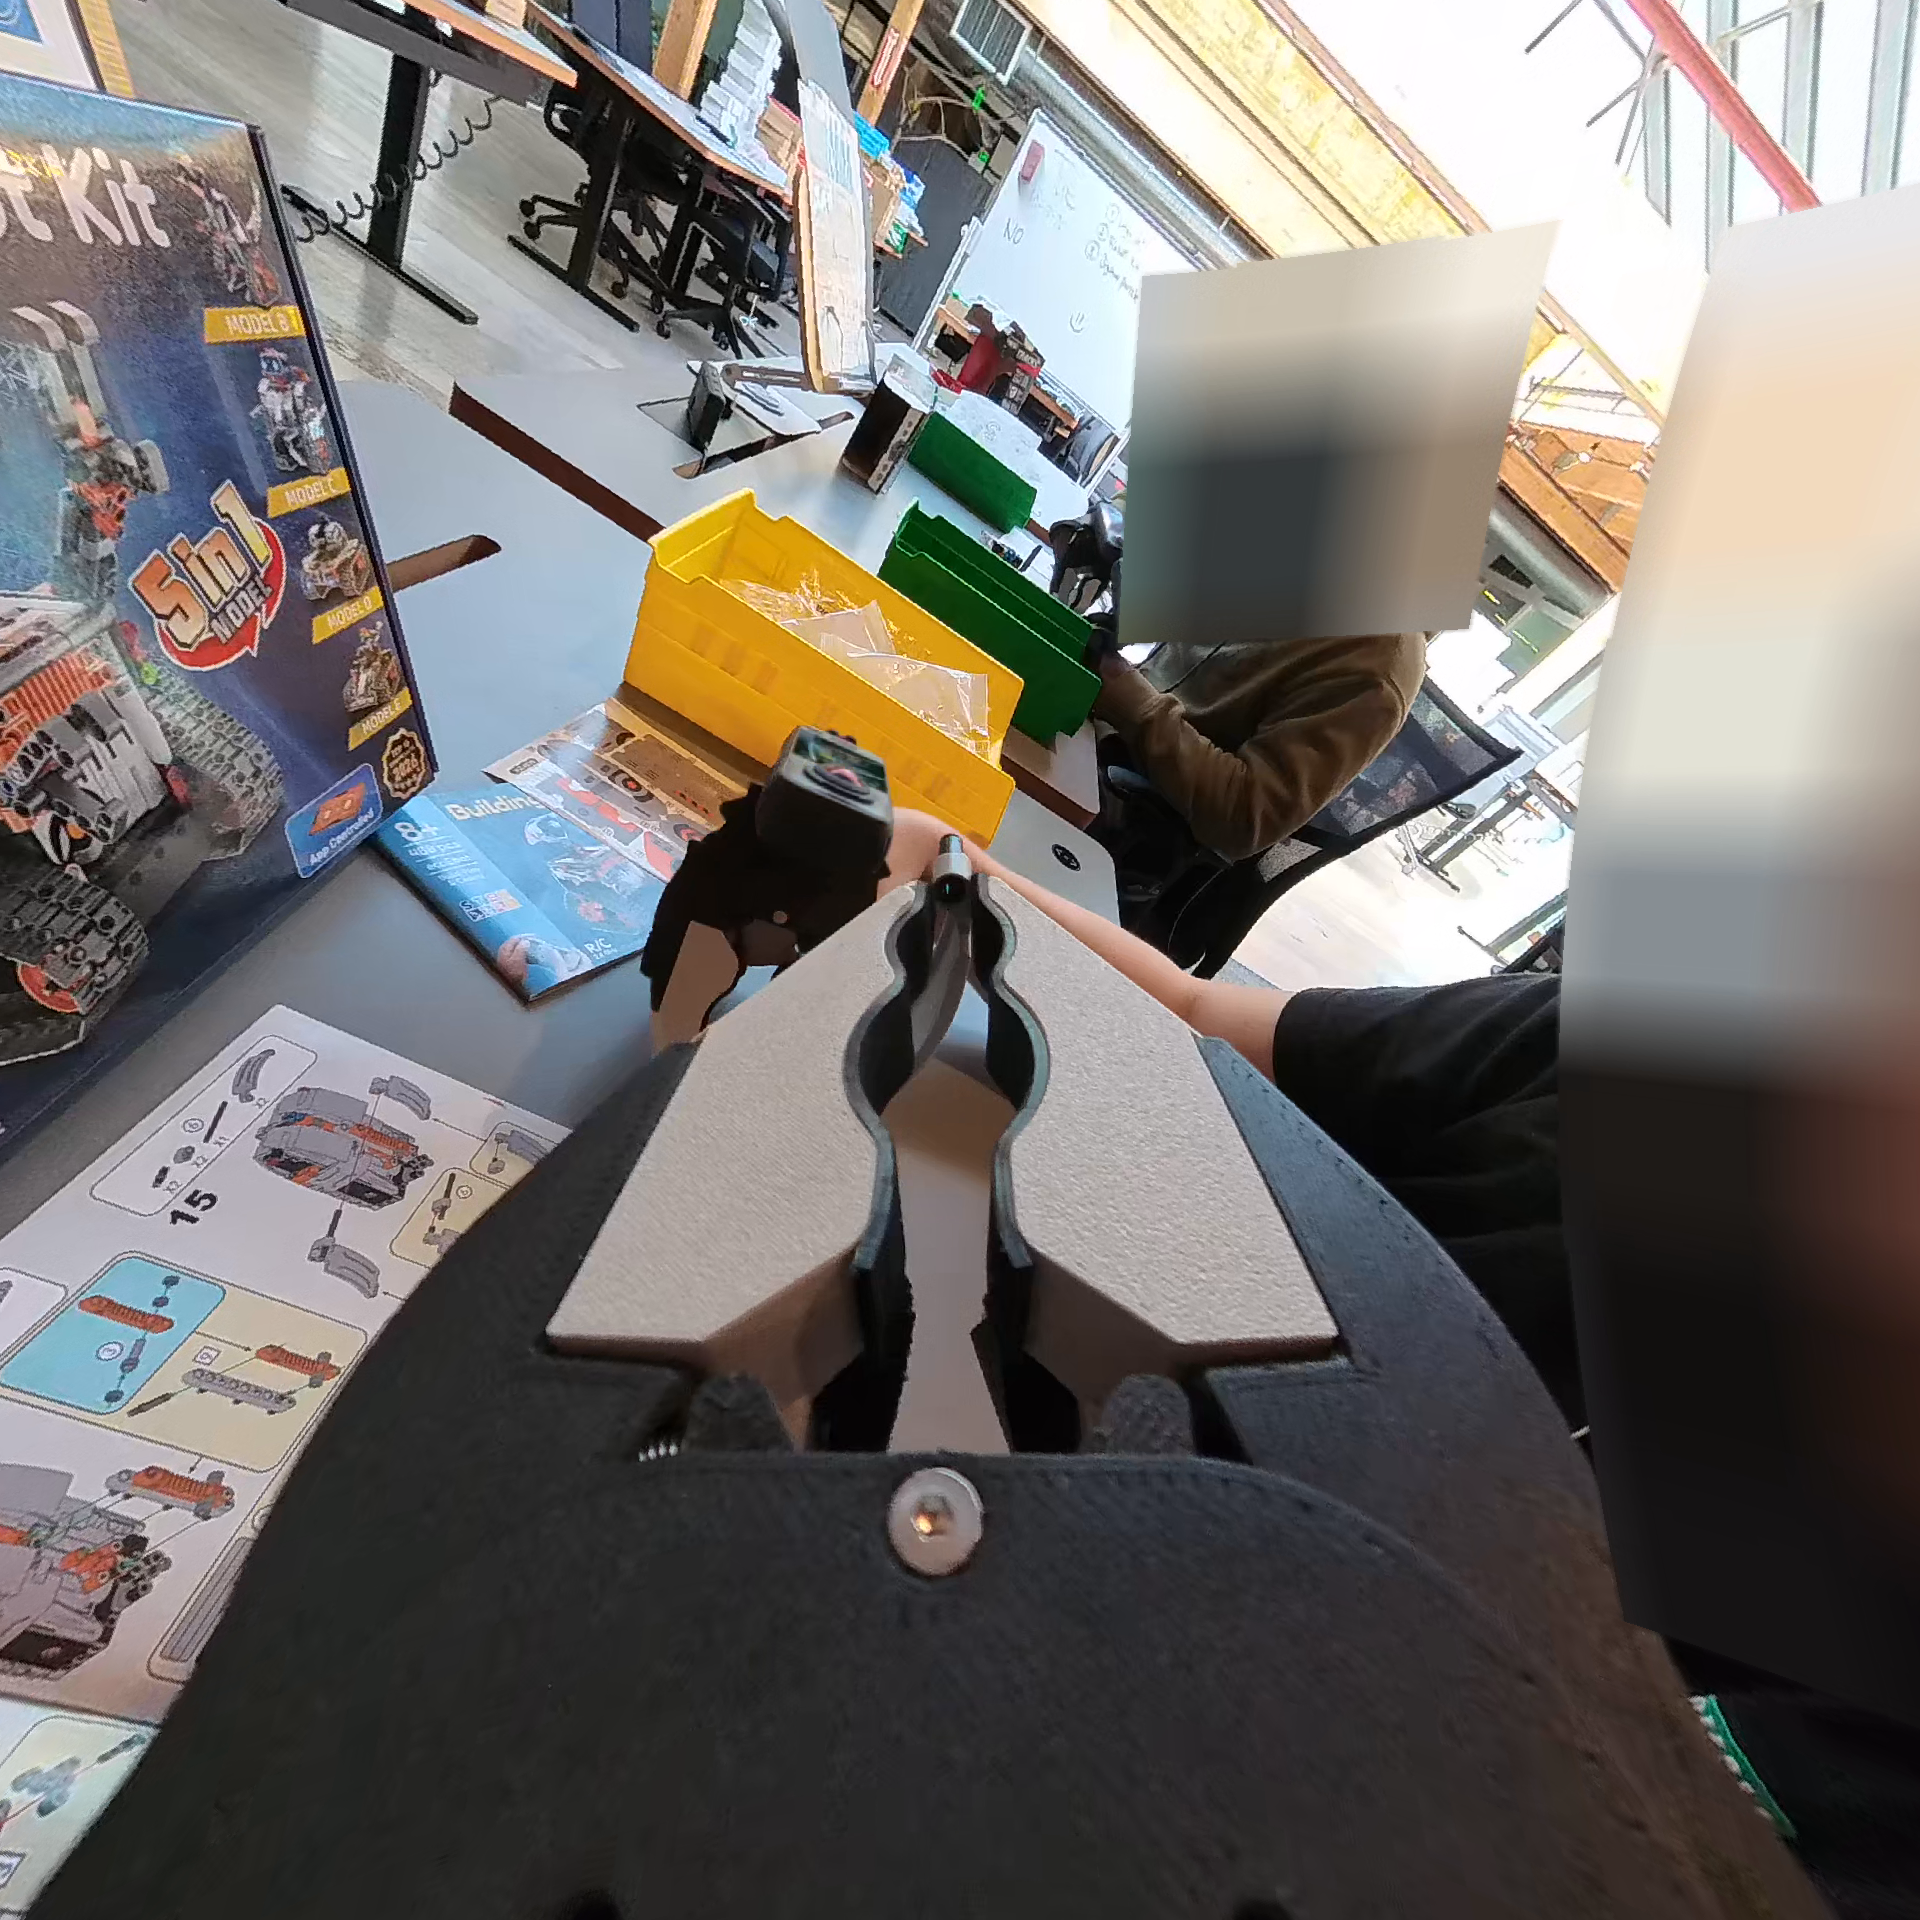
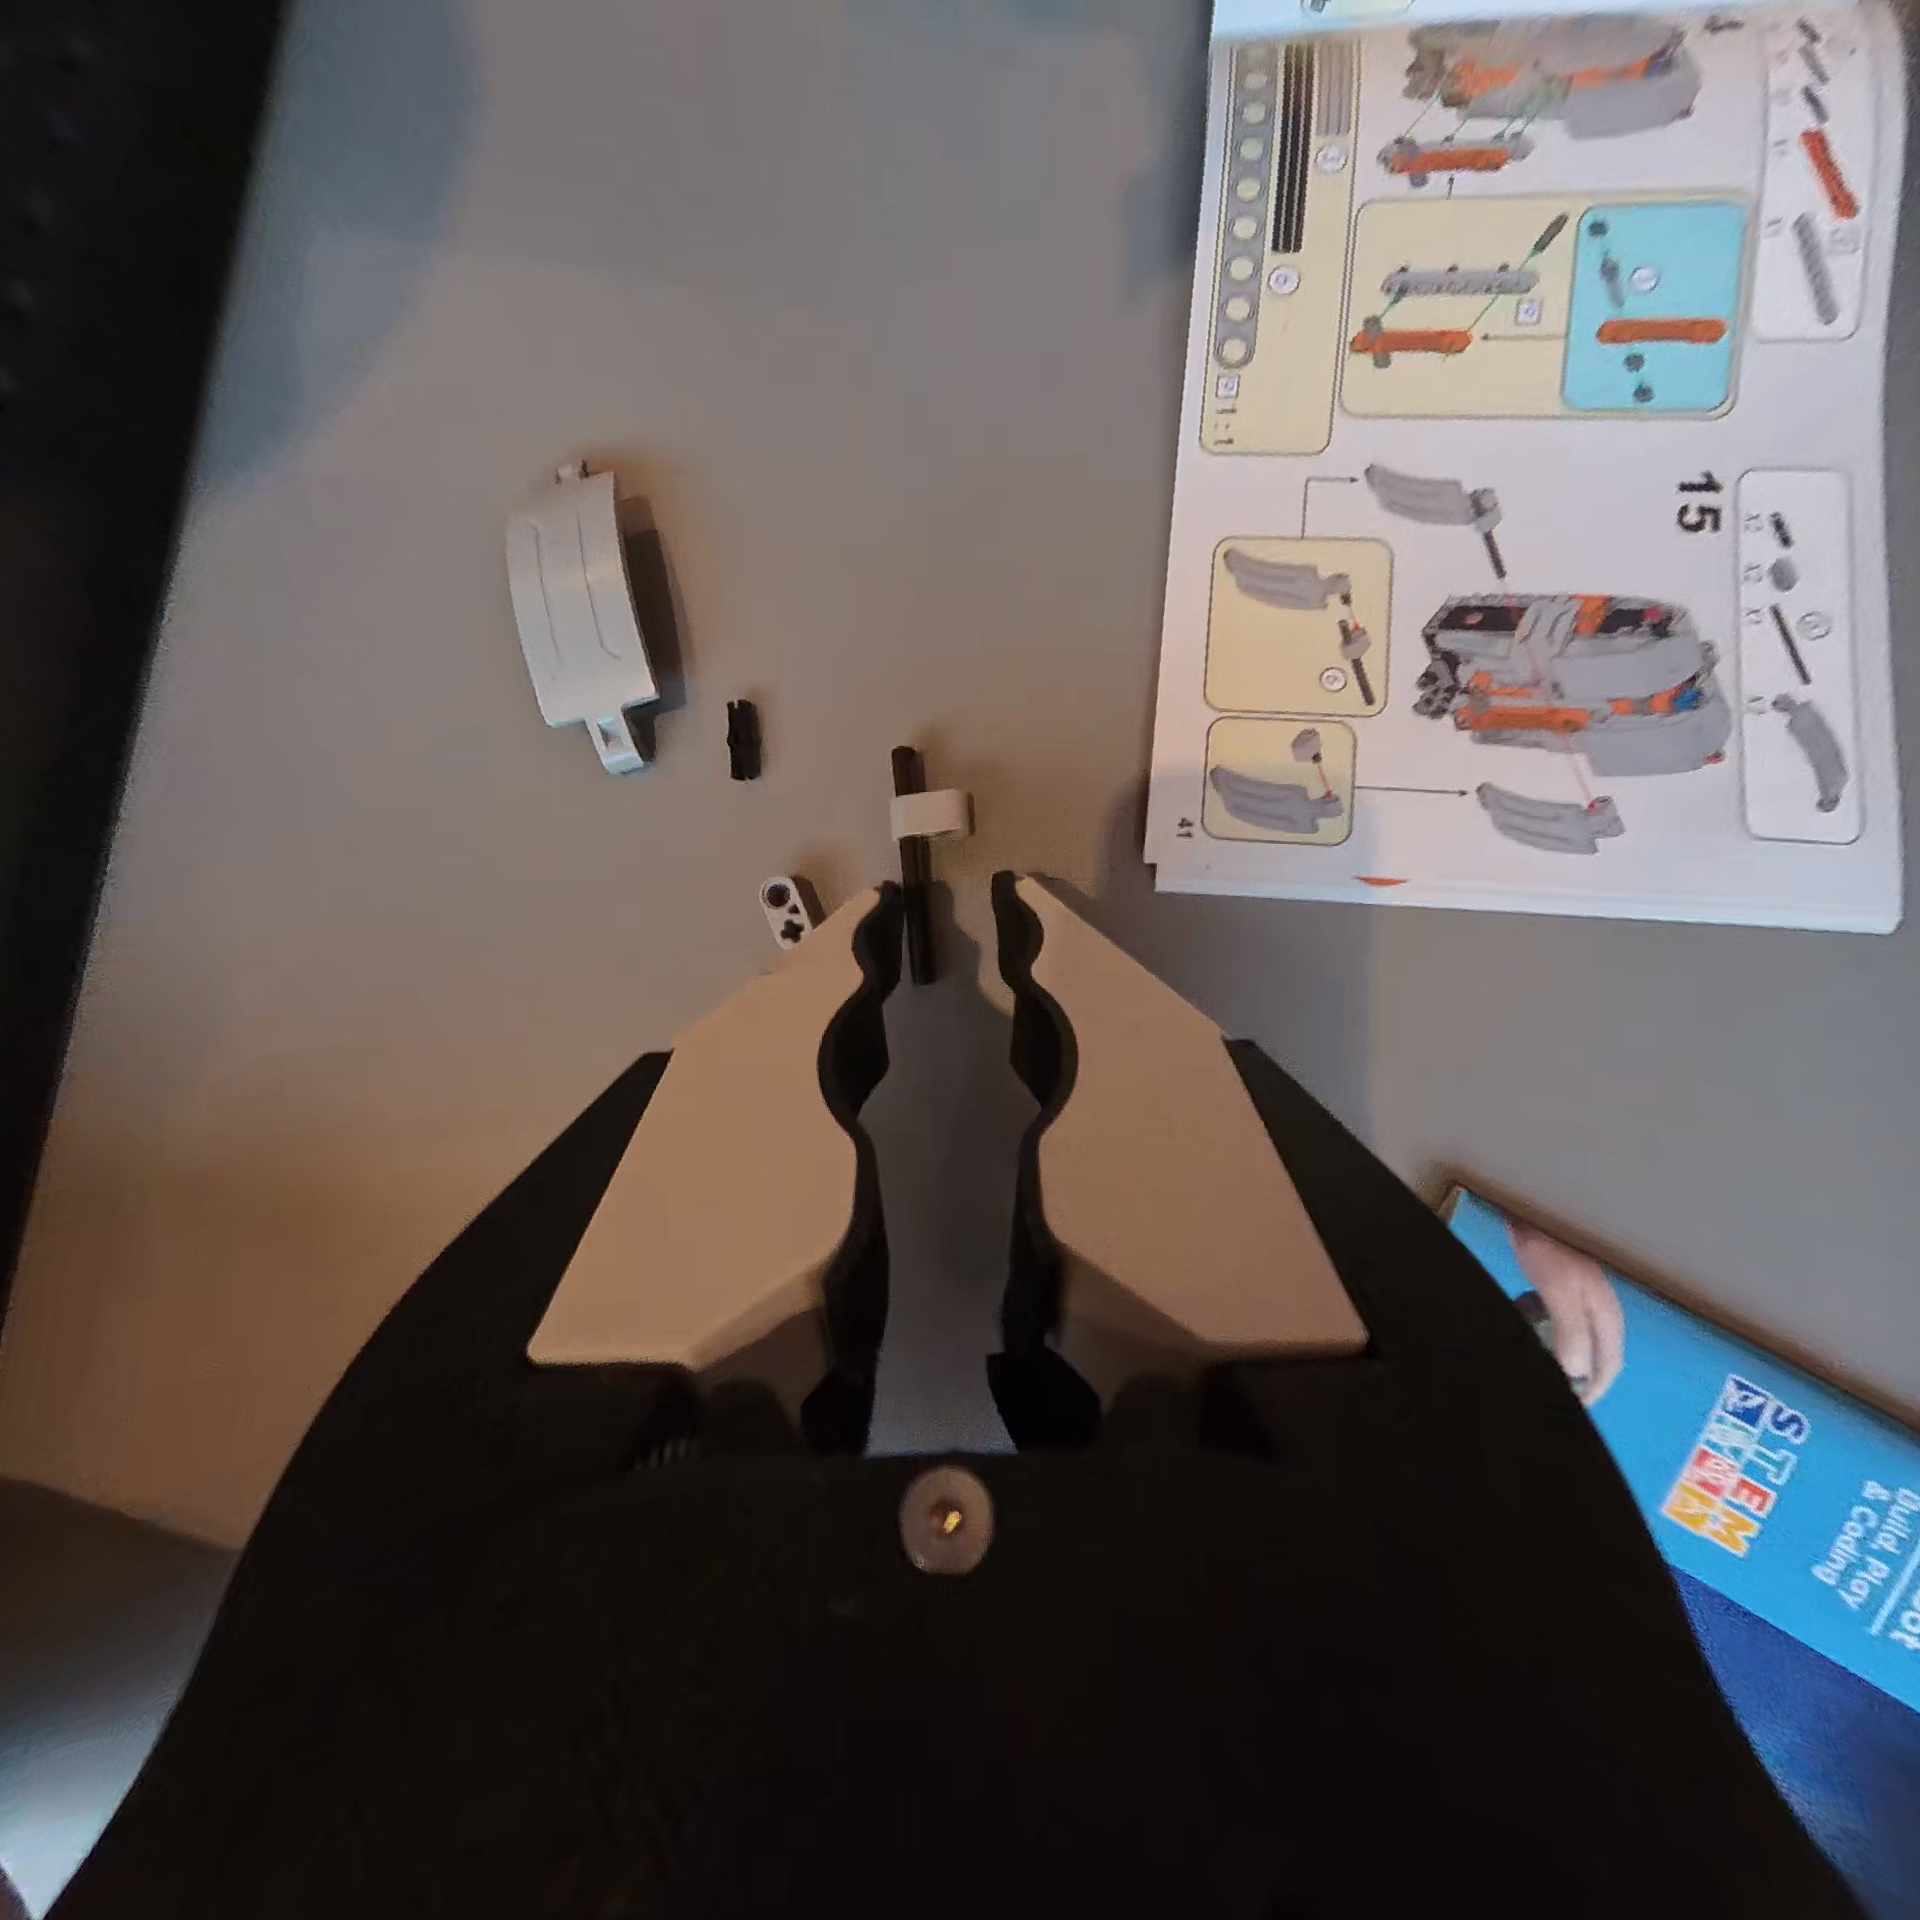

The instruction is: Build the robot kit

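Observation:
In the left wrist view my left gripper [image 1: 948, 896] is shut on a thin curved grey piece [image 1: 938, 971] with a small pin end [image 1: 951, 864] sticking out past the tips, held above the grey table. My right gripper [image 1: 800, 847] shows beyond it, low over the table. In the right wrist view my right gripper [image 2: 943, 899] is open, its tips either side of a black axle with a white connector [image 2: 914, 862] lying on the table. A small white connector [image 2: 787, 906], a black pin [image 2: 742, 738] and a white curved panel [image 2: 582, 613] lie to the left.
An open instruction booklet [image 2: 1507, 468] lies at the right, and also shows in the left wrist view [image 1: 208, 1299]. A blue booklet [image 2: 1714, 1455], a toy kit box [image 1: 156, 520], a yellow bin [image 1: 810, 665] and green bins [image 1: 997, 613] stand around. A seated person's sleeve [image 1: 1247, 748] is behind. My right fingertips sit around 25 cm from my left ones.

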Action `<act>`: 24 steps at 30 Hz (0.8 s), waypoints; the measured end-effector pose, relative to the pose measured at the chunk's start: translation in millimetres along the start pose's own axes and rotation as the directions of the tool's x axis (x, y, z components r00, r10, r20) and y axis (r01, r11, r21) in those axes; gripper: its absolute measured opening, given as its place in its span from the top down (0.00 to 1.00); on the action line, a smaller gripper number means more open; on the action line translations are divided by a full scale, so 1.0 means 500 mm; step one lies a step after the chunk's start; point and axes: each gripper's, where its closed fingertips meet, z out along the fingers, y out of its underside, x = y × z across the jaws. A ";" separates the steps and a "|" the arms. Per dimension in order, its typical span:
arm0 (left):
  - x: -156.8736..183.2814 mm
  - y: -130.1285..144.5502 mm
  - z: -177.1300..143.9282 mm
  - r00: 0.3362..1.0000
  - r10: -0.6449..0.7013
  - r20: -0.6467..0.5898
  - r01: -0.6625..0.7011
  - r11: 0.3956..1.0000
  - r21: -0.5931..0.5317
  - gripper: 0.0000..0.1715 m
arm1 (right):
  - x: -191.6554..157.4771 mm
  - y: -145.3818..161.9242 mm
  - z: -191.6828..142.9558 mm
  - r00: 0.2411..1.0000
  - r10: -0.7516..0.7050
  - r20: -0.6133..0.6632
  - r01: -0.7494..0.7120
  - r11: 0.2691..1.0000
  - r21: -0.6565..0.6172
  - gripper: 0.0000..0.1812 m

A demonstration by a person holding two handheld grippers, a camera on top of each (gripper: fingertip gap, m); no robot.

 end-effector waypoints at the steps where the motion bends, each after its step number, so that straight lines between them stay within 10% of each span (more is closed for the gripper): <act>1: 0.000 0.001 0.000 1.000 -0.001 -0.002 0.001 1.000 -0.001 0.98 | -0.002 0.003 0.002 1.000 0.006 0.005 -0.006 1.000 0.002 0.92; 24: -0.039 0.026 -0.001 0.993 -0.043 0.106 0.050 0.997 -0.066 0.98 | 0.025 -0.029 -0.077 0.894 -0.328 -0.306 0.224 0.918 -0.328 0.98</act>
